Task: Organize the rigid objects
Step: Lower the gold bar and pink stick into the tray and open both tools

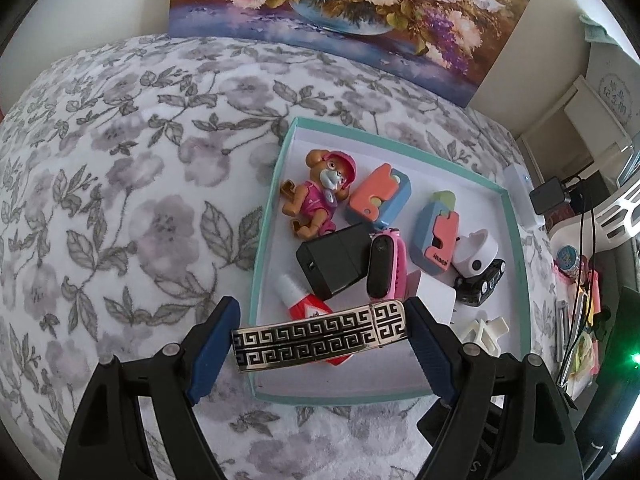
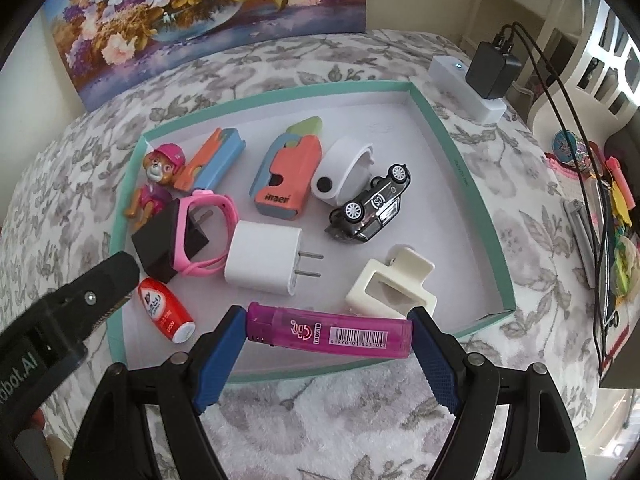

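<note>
Left gripper (image 1: 320,334) fingers clamp the patterned gold lighter (image 1: 320,336) endwise, above the teal tray's (image 2: 472,184) near edge. Right gripper (image 2: 328,330) fingers clamp the purple lighter (image 2: 328,330) likewise. Tray sits on the floral bed cover (image 1: 120,200).

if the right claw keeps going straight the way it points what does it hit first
The right claw, holding a purple lighter, would probably land on the bare tray floor near its front edge; depth is hard to judge.
</note>
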Demonstrator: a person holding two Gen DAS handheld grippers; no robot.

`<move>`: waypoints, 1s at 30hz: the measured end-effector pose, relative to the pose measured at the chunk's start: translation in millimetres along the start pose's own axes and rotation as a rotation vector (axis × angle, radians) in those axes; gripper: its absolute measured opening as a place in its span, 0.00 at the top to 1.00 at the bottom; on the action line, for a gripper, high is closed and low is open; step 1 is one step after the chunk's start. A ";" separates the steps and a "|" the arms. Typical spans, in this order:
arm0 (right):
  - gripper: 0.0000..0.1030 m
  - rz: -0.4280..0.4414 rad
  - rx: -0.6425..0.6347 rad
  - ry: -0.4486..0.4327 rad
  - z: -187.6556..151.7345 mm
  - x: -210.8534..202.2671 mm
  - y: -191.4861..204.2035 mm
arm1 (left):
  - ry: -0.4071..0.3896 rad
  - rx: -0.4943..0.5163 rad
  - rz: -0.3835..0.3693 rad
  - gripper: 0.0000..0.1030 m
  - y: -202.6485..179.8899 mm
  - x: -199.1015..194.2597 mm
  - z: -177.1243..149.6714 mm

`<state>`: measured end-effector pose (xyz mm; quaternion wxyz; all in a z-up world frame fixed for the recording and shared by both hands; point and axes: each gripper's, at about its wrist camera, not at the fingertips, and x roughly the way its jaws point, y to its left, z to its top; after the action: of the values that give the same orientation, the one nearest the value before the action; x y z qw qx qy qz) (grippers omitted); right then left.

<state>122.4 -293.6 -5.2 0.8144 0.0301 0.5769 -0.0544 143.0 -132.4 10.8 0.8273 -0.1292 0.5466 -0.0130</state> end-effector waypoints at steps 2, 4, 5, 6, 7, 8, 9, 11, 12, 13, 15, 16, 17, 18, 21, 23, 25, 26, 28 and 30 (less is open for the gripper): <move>0.19 0.003 0.003 0.001 -0.1 0.6 -0.2 | 0.002 -0.006 -0.006 0.19 0.8 0.1 0.1; 0.19 0.009 0.007 0.002 0.0 1.6 -0.5 | 0.000 -0.007 -0.002 0.17 1.3 -0.5 0.1; 0.19 0.010 0.007 0.004 0.0 2.2 -0.3 | 0.001 -0.007 0.001 0.17 1.6 -0.4 -0.1; 0.19 0.012 0.008 0.006 -0.2 3.1 -0.4 | 0.003 -0.007 0.002 0.17 2.3 -0.5 -0.2; 0.18 0.013 0.009 0.008 -0.1 3.8 -0.6 | 0.006 -0.010 0.001 0.17 3.2 -0.5 -0.5; 0.18 0.009 0.007 0.007 -0.3 3.9 -0.2 | 0.008 -0.015 0.002 0.17 4.6 -0.6 -0.9; 0.18 0.010 0.007 0.005 -0.5 3.8 0.3 | 0.007 -0.019 0.003 0.17 5.7 -1.2 -1.0; 0.18 0.015 0.011 0.002 -0.8 3.1 0.9 | 0.004 -0.030 0.003 0.17 9.2 -3.5 -1.3; 0.18 0.015 0.011 0.002 -0.8 3.1 1.2 | 0.001 -0.036 0.003 0.17 10.3 -4.3 -1.3; 0.18 0.014 0.010 0.003 -1.1 3.1 1.5 | -0.002 -0.043 0.002 0.17 12.2 -5.7 -1.2; 0.18 0.010 0.008 0.003 -1.3 3.3 2.1 | -0.012 -0.059 0.005 0.17 16.2 -8.5 -0.6; 0.18 0.010 0.008 0.002 -1.5 3.2 2.4 | -0.017 -0.064 0.010 0.17 17.7 -9.7 -0.2; 0.18 0.011 0.007 0.001 -1.5 3.1 2.5 | -0.023 -0.068 0.021 0.17 19.6 -10.8 0.2; 0.18 0.012 0.007 0.001 -1.5 3.1 2.4 | -0.026 -0.070 0.028 0.17 20.5 -11.0 0.8; 0.18 0.009 0.005 0.001 -1.3 3.2 2.4 | -0.020 -0.078 0.057 0.17 24.6 -9.2 1.1; 0.18 0.009 0.005 0.001 -1.2 3.1 2.8 | -0.013 -0.080 0.091 0.17 27.6 -6.5 1.1; 0.18 0.013 0.007 0.001 -1.1 2.9 3.1 | -0.011 -0.082 0.121 0.17 30.7 -4.9 1.0; 0.18 0.015 0.008 0.001 -1.0 2.7 3.2 | -0.012 -0.084 0.138 0.16 32.9 -4.4 0.9; 0.18 0.017 0.011 -0.002 -1.3 1.9 4.1 | -0.015 -0.089 0.163 0.10 37.8 -4.0 0.8; 0.12 0.011 0.010 -0.009 -1.9 1.1 5.4 | -0.022 -0.101 0.185 0.08 43.9 -4.4 0.1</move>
<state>121.6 -288.1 -6.9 0.8170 0.0369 0.5730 -0.0530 136.1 -89.3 4.8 0.8233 -0.1199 0.5471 0.0922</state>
